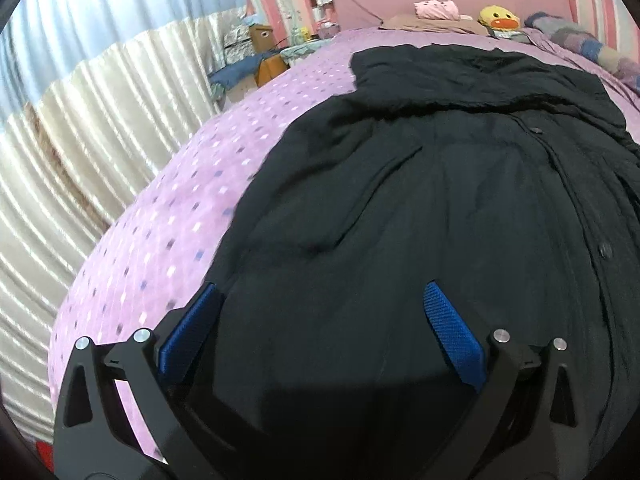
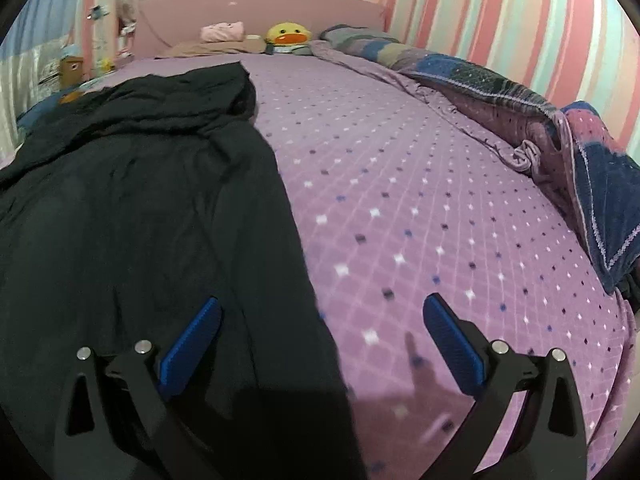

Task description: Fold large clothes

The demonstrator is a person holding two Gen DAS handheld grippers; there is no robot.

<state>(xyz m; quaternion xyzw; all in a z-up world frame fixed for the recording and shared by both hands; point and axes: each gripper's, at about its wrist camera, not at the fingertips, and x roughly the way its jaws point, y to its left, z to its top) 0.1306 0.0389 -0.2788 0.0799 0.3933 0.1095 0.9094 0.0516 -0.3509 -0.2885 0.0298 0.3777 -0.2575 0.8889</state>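
The black garment (image 1: pixel 440 184) lies spread lengthwise on the purple bedspread (image 1: pixel 168 232), running from the near edge toward the far headboard. The left gripper (image 1: pixel 320 320) hangs over its near left edge, jaws wide apart and holding nothing, the left blue pad (image 1: pixel 188 332) right at the cloth's border. The right gripper (image 2: pixel 324 332) straddles the garment's right edge, equally spread and empty. Only the left view shows the buttons (image 1: pixel 605 249); only the right view shows the rumpled blanket (image 2: pixel 520 104) along the far right side.
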